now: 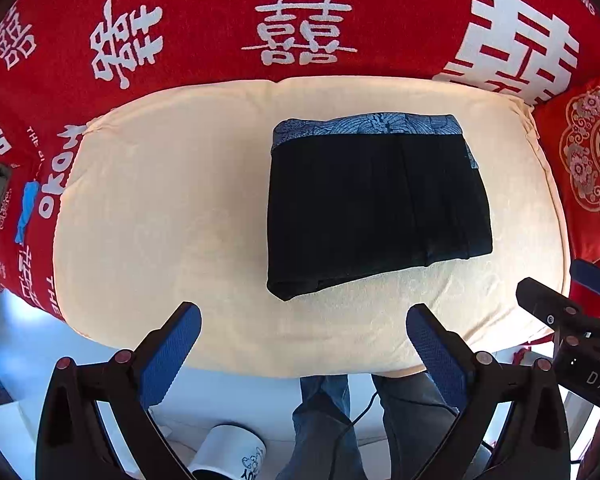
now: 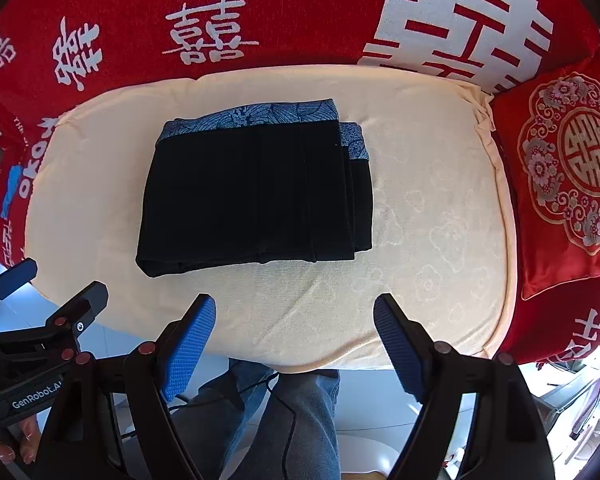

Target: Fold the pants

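The black pants (image 1: 376,204) (image 2: 256,196) lie folded into a compact rectangle on the cream towel (image 1: 168,200) (image 2: 432,216), their blue patterned waistband along the far edge. My left gripper (image 1: 304,320) hovers open above the towel's near edge, apart from the pants, with nothing between its blue pads. My right gripper (image 2: 296,312) is also open and empty, above the near edge just in front of the pants. In the right wrist view the left gripper (image 2: 40,280) shows at the lower left, held by a hand.
The towel lies on a red cloth with white characters (image 1: 300,8) (image 2: 204,8). A red embroidered cushion (image 2: 568,184) (image 1: 592,168) sits at the right. Below the near edge are a person's jeans-clad legs (image 2: 284,420), a cable and a white cup (image 1: 228,452) on the floor.
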A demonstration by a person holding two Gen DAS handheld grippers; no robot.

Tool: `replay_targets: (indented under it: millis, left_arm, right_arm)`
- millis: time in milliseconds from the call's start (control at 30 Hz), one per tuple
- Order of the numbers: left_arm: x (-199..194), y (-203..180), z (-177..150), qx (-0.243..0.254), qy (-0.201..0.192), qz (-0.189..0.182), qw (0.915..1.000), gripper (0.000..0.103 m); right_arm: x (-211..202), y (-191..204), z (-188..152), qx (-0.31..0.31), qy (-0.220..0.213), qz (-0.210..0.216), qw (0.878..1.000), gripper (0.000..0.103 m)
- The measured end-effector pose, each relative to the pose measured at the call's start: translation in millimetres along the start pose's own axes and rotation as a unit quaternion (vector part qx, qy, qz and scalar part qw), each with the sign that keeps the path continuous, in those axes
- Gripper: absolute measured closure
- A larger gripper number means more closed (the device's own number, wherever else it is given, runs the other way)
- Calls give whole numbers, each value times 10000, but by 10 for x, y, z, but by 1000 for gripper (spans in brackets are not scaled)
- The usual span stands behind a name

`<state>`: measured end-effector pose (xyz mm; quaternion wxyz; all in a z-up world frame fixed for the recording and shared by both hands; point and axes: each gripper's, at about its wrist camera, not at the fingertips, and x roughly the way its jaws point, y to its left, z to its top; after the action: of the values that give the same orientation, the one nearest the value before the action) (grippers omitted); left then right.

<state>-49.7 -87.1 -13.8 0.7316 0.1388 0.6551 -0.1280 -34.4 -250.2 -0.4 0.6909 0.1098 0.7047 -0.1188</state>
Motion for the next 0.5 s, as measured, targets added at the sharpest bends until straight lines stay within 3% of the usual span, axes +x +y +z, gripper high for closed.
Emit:
replay_targets:
  millis: [500]
  left_arm:
    - [-35, -25, -9, 91, -41, -4, 9999, 0]
  right_arm:
    - [-30, 58, -22, -19, -18, -22, 10000, 19]
